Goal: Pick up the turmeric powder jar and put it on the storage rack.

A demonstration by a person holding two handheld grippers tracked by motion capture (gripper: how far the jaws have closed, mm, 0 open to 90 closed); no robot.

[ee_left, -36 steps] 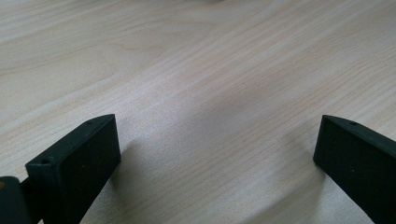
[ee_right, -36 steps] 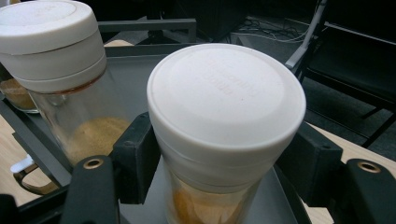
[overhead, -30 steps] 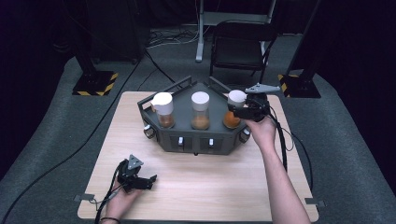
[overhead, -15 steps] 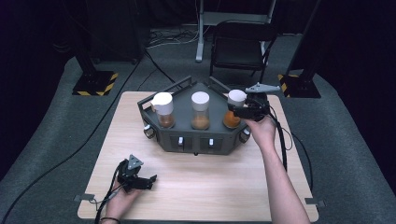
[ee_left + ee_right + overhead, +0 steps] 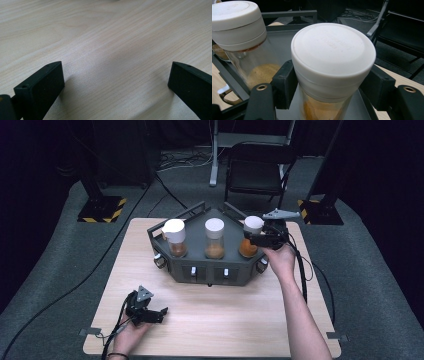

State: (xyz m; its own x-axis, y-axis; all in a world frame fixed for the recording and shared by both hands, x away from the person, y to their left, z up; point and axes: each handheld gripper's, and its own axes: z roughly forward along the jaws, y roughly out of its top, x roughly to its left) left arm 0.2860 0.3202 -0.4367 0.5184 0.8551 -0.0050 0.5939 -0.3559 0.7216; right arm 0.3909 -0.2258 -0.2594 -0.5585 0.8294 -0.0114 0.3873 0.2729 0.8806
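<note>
High view: a pale wooden table (image 5: pixel 210 320) carries a dark grey rack (image 5: pixel 210 265) toward its far edge, with a black chair (image 5: pixel 257 170) standing on the floor beyond it. Three glass jars with white lids stand upright in a row on the rack: a left jar (image 5: pixel 175 237), a middle jar (image 5: pixel 215 238) and a right jar (image 5: pixel 250 237), each partly filled with orange-brown powder. The right gripper (image 5: pixel 256 240), held in the person's right hand (image 5: pixel 280 260) at the rack's right end, reaches in level from the right and grips the right jar. Right gripper view: its two black jaws press against opposite sides of the right jar (image 5: pixel 329 72) just at the lower edge of the white lid, so the claw is closed on the jar; the middle jar (image 5: pixel 242 42) stands just beside it, apart. The left gripper (image 5: pixel 159 316) rests low over the near left part of the table, well apart from the rack, in the left hand (image 5: pixel 131 334). Left gripper view: its jaws stand wide apart above bare wood (image 5: pixel 112 50), holding nothing.
</note>
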